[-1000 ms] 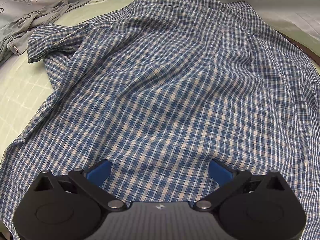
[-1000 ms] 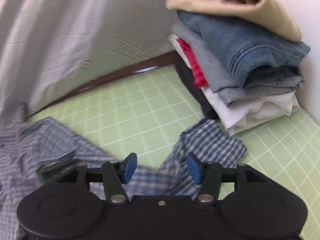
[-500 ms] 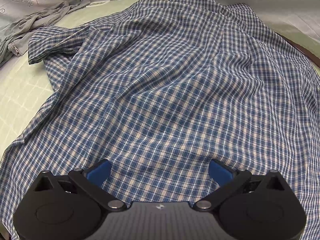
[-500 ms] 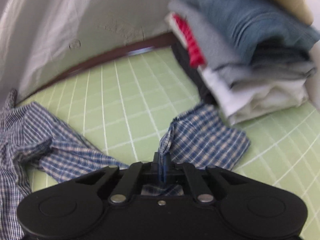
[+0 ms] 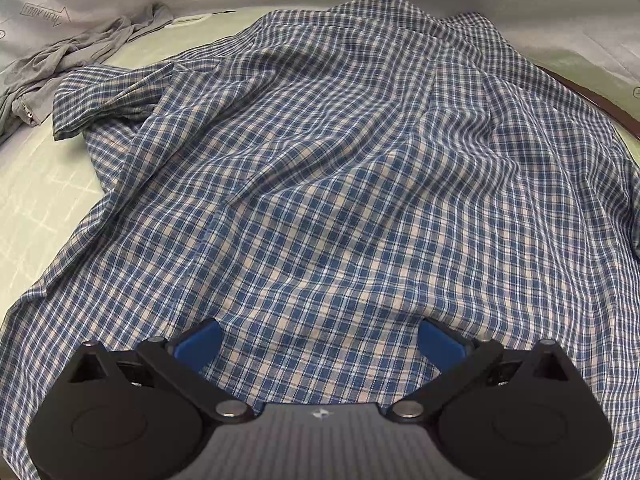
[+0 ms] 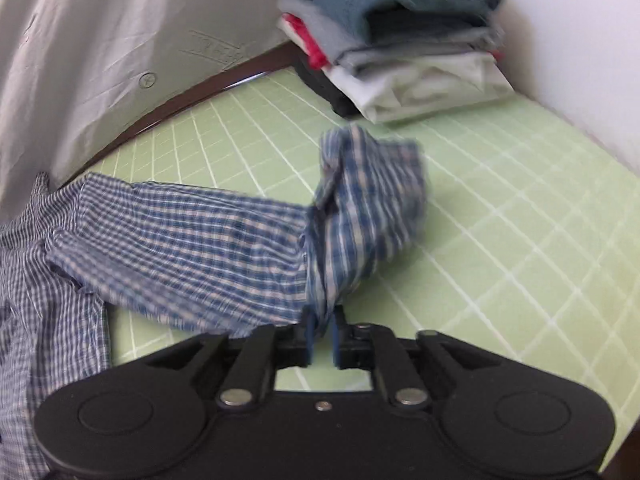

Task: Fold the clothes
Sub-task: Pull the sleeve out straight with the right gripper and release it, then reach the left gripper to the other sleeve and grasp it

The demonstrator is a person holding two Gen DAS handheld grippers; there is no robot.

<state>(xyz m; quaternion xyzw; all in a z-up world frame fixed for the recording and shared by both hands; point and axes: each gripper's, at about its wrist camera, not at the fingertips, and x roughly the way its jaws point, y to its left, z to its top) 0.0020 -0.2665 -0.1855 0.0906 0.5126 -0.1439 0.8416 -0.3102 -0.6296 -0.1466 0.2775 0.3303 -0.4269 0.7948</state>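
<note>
A blue-and-white checked shirt [image 5: 340, 200] lies spread, back up and rumpled, on the green grid mat [image 5: 36, 184]. My left gripper [image 5: 320, 340] hangs just over its near hem, jaws wide open, with flat cloth under them and nothing gripped. In the right wrist view the shirt's sleeve [image 6: 200, 240] stretches from the body at the left to my right gripper [image 6: 321, 332]. Its blue pads pinch the cloth near the cuff [image 6: 372, 208], which flops up, blurred. The right jaws are opening slightly with the sleeve still between them.
A stack of folded clothes [image 6: 400, 40] stands at the mat's far right corner against a white wall. A crumpled grey garment [image 5: 80, 56] lies at the far left of the mat. A grey sheet [image 6: 100, 40] hangs behind the table's brown edge [image 6: 180, 108].
The right gripper shut on the sleeve near the cuff and drew it sideways, so the sleeve now lies stretched out from the shirt. The left gripper stayed put, open.
</note>
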